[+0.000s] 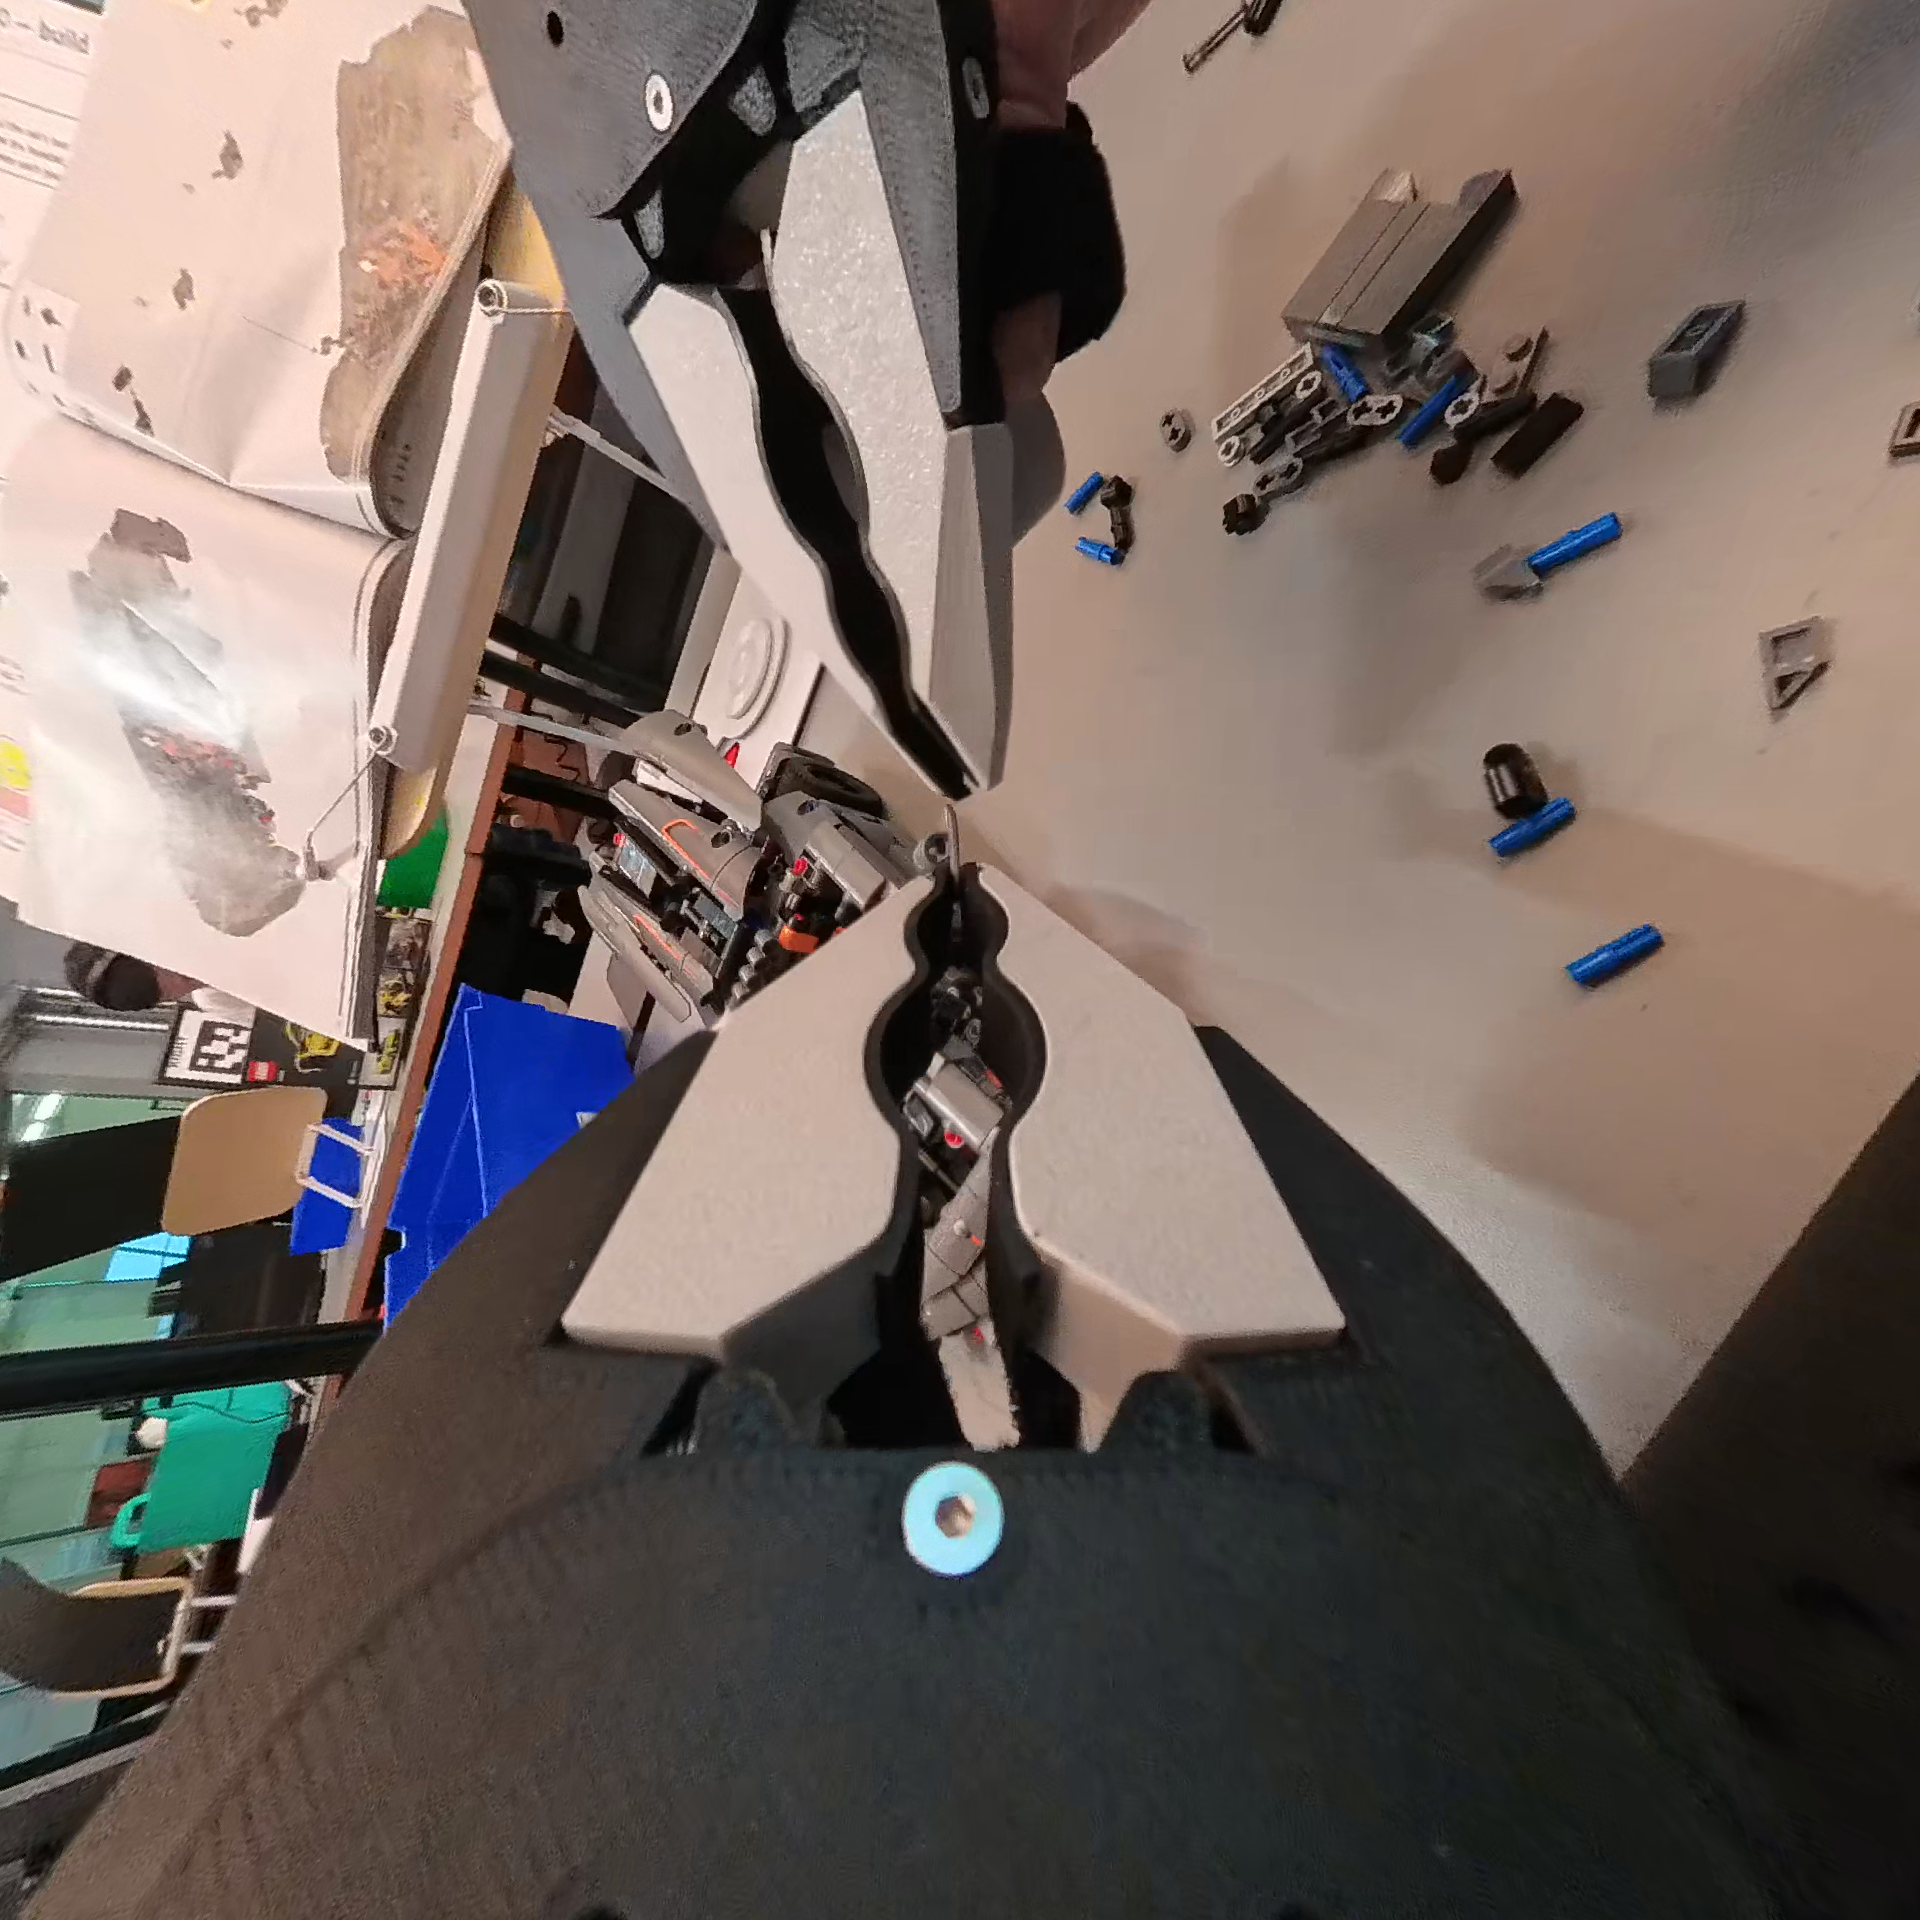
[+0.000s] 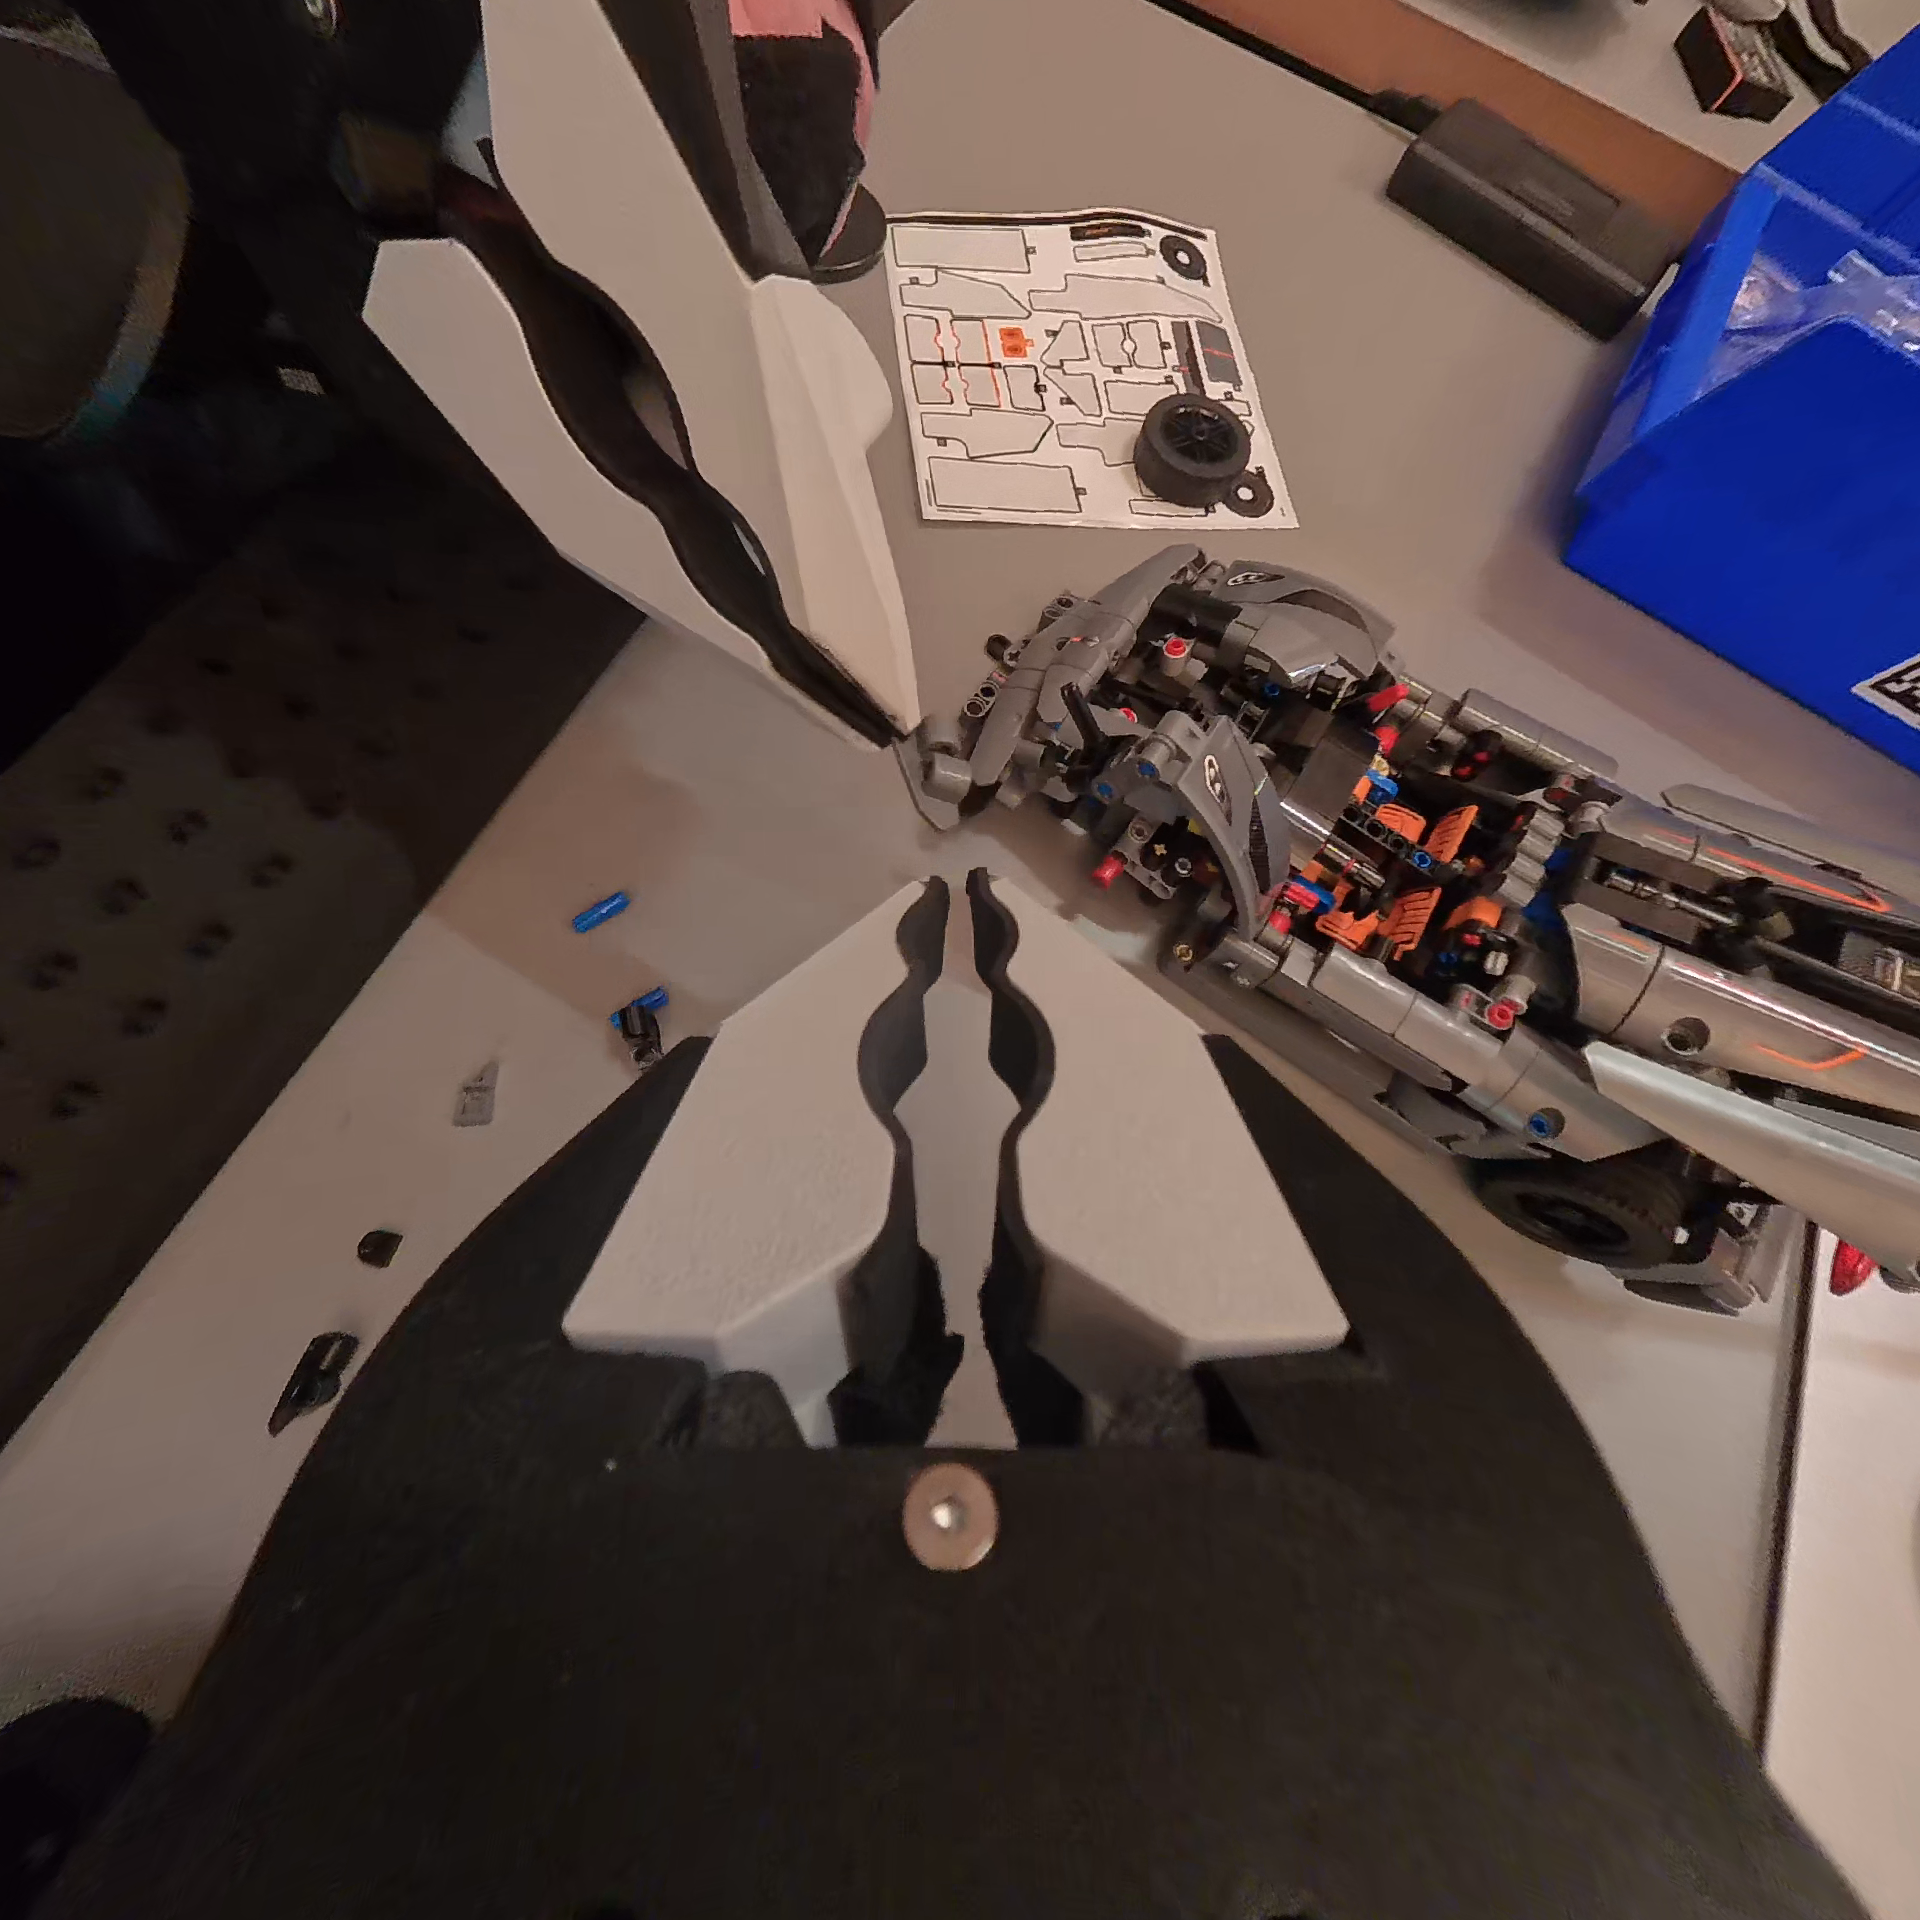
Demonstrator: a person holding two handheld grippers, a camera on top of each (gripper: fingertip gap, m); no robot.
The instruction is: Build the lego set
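At the nose of the grey-and-orange Lego car (image 2: 1455,862), left gripper (image 2: 894,732) pinches a small grey front piece (image 2: 940,774) — right gripper (image 2: 956,894), slightly parted, empty, sits just beside it, car's long axis running away rightward.

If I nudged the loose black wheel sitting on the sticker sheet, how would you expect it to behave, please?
The black wheel looks propped at a tilt, not flat, so a nudge would probably tip it or set it rolling. Its round tyre suggests it could run off the sticker sheet. The thin sheet might slide along with it.
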